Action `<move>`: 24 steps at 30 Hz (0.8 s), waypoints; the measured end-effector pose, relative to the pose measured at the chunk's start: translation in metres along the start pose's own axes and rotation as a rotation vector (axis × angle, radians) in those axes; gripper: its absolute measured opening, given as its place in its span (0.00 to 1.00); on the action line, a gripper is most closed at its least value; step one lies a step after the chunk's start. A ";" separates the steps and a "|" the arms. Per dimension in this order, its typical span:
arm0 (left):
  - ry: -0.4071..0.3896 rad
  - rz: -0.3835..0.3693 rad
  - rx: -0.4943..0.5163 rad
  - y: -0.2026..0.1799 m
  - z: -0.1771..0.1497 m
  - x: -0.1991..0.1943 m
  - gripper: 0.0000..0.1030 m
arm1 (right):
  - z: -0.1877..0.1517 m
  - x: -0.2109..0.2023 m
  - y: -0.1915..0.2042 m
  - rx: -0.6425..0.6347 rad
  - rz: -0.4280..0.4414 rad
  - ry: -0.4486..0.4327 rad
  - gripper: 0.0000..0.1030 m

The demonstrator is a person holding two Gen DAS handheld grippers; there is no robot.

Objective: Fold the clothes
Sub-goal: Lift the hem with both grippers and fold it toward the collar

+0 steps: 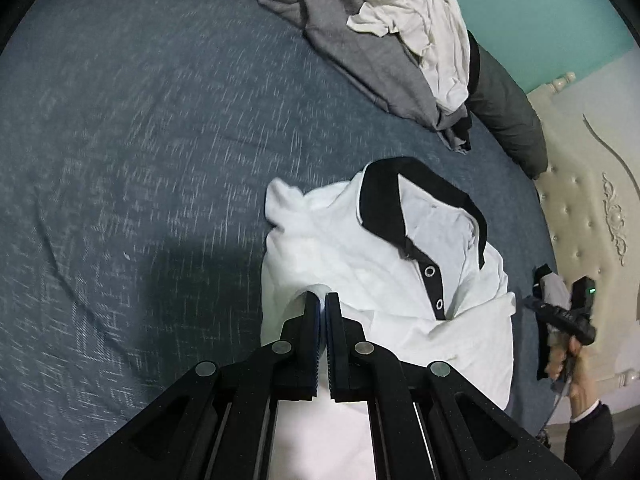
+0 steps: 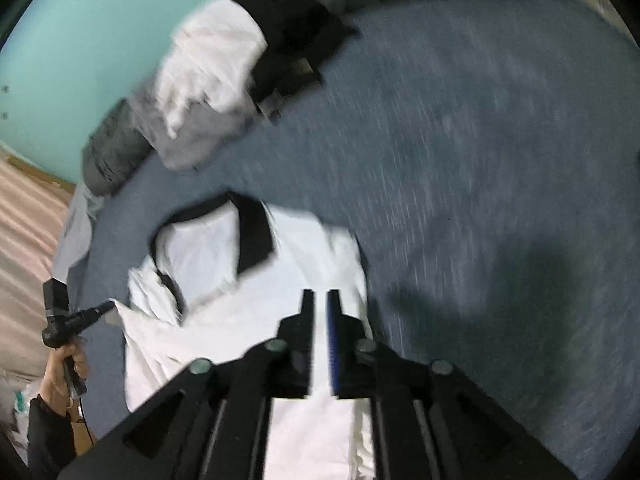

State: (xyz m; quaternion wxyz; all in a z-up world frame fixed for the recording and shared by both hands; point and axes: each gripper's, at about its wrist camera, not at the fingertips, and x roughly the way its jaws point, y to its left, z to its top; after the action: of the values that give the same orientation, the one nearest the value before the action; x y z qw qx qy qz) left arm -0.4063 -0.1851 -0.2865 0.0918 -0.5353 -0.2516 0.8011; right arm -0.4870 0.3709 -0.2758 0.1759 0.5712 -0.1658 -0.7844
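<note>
Pinching a fold of the white polo shirt [image 1: 352, 252], the left gripper [image 1: 322, 300] risks dragging it askew; the right gripper [image 2: 322, 300] stands slightly parted, holding nothing.

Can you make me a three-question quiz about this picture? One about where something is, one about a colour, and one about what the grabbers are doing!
1. Where is the pile of clothes?
A. on the bed, beyond the white shirt
B. on the floor
C. in a basket

2. What colour is the collar of the white shirt?
A. red
B. black
C. yellow

3. How is the left gripper?
A. wide open, nothing in it
B. pinched shut on the white shirt
C. holding a sock

Answers:
1 A: the pile lies on the blue bed cover, farther back than the shirt.
2 B: a black band runs round the neck.
3 B: its jaws sit together with white cloth between them.
</note>
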 end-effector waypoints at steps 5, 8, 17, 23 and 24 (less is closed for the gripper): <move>0.001 0.011 0.005 0.006 -0.004 -0.003 0.02 | -0.014 0.022 -0.010 0.012 -0.020 0.023 0.36; 0.001 0.014 0.009 0.007 -0.005 -0.004 0.02 | -0.015 0.029 -0.008 -0.010 -0.059 0.026 0.36; -0.008 0.040 0.026 0.006 -0.008 -0.013 0.02 | -0.018 0.024 0.007 -0.098 -0.064 -0.037 0.04; -0.036 0.035 0.033 -0.001 -0.005 -0.033 0.02 | -0.013 -0.001 0.010 -0.091 -0.051 -0.093 0.04; -0.041 0.034 0.036 -0.003 -0.003 -0.036 0.02 | -0.010 -0.007 0.010 -0.088 -0.045 -0.105 0.04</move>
State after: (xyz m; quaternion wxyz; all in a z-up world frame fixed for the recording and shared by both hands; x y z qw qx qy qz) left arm -0.3895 -0.1962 -0.2568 0.0827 -0.5214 -0.2298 0.8176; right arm -0.4746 0.3643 -0.2684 0.1739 0.5245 -0.1272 -0.8237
